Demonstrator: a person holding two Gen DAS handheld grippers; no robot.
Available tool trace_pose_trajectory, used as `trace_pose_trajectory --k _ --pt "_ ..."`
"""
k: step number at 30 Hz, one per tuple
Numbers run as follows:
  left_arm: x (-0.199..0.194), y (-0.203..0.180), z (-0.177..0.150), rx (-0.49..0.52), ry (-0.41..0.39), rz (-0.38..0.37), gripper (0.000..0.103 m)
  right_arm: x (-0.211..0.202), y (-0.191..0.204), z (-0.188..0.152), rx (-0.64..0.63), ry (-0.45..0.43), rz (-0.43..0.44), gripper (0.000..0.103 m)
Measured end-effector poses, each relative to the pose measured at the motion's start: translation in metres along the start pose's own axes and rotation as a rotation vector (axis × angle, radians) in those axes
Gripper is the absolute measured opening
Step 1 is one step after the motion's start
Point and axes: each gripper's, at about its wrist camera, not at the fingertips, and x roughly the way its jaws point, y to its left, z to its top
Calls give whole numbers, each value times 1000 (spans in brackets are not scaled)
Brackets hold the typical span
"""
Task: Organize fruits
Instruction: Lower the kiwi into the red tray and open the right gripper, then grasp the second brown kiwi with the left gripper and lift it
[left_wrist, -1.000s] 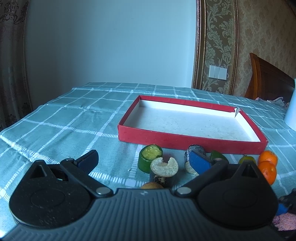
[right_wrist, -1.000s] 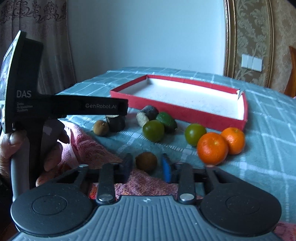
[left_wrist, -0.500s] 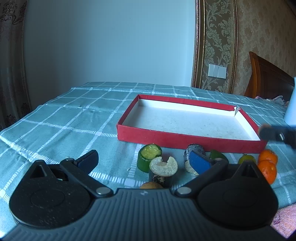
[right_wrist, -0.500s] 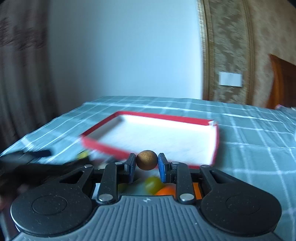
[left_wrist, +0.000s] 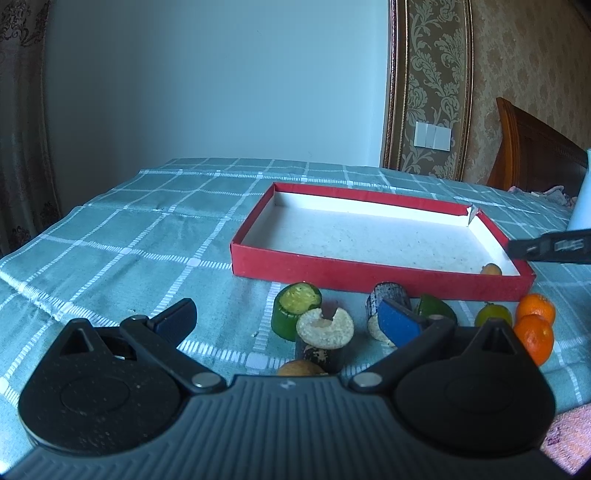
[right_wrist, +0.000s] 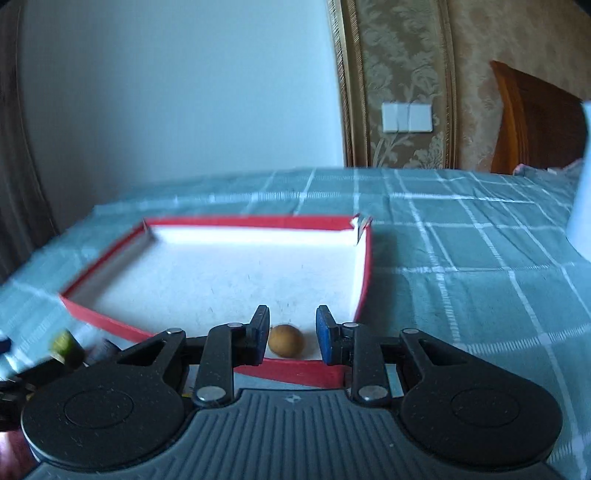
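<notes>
One brown fruit (right_wrist: 286, 340) now lies inside the red box (right_wrist: 218, 223).

From the left wrist view we only get the top of the small brown fruit (left_wrist: 491, 269) poking over the red tray's (left_wrist: 369, 275) near wall, and another brown fruit (left_wrist: 300, 368) at bottom center is mostly hidden behind the gripper body. The right gripper's arm (left_wrist: 550, 246) is cut off by the right edge. In the right wrist view, the fruits at lower left (right_wrist: 68, 347) are smeared with blur, so we can't tell which is which.
</notes>
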Motion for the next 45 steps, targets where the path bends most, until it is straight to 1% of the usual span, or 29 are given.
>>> trace_pose_trajectory --k 1,2,3,5,7,9,11,12,15,17,20,26,27,30,31,32,34,36,37,38,39,41,43,44,45 --pt "0 0 0 -1 -1 0 103 -10 -7 -3 32 -28 -3 31" --pt "0 0 0 -2 -2 -1 103 -21 -14 -7 62 -53 -18 45" --pt "0 0 0 -1 -4 -1 103 -30 -21 -12 90 -76 -43 70" --pt "0 -2 0 7 -6 0 103 -45 -32 -25 119 -128 -123 89" --pt "0 -3 -1 11 -9 3 103 -54 -39 -37 111 -155 -198 89" --pt "0 -2 -1 9 -8 7 103 -52 -47 -44 130 -129 -226 89" --pt "0 0 -1 -3 -7 10 103 -51 -56 -43 184 -118 -219 89" --pt "-1 3 -1 -16 -9 6 103 -51 -58 -42 193 -128 -213 89" --pt "-7 12 -2 -60 -18 -6 103 -47 -59 -42 202 -100 -208 89" --pt "-16 17 -4 -58 -40 -1 103 -48 -62 -44 218 -103 -207 89" --pt "-33 21 -8 -10 -70 0 103 -49 -64 -45 233 -103 -203 89" --pt "-66 18 -25 162 -155 -4 103 -49 -66 -46 247 -98 -185 89" --pt "-68 17 -28 181 -158 -9 103 -48 -68 -46 254 -96 -182 89" --pt "-71 10 -34 210 -142 -56 103 -48 -71 -47 274 -95 -175 89" --pt "-70 7 -34 221 -134 -64 101 -48 -72 -47 278 -96 -173 89" --pt "-68 3 -35 234 -126 -69 94 -49 -72 -47 281 -97 -171 89" --pt "-63 -4 -35 250 -99 -84 88 -48 -73 -48 287 -97 -168 89" --pt "-57 -8 -33 246 -81 -85 88 -48 -74 -48 294 -98 -166 89" --pt "-53 -10 -33 245 -72 -85 86 -48 -75 -48 298 -99 -166 89" --pt "-49 -11 -32 243 -59 -83 81 -49 -75 -48 301 -99 -164 89" --pt "-45 -12 -31 238 -44 -82 79 -49 -75 -48 304 -100 -164 89" --pt "-35 -12 -30 226 -10 -88 69 -49 -76 -48 306 -100 -163 89" --pt "-26 -11 -29 212 30 -84 51 -48 -76 -48 307 -99 -161 89" --pt "-21 -11 -28 200 51 -85 48 -48 -76 -48 308 -99 -160 89" --pt "-16 -9 -28 186 72 -87 42 -48 -76 -48 309 -99 -160 89"
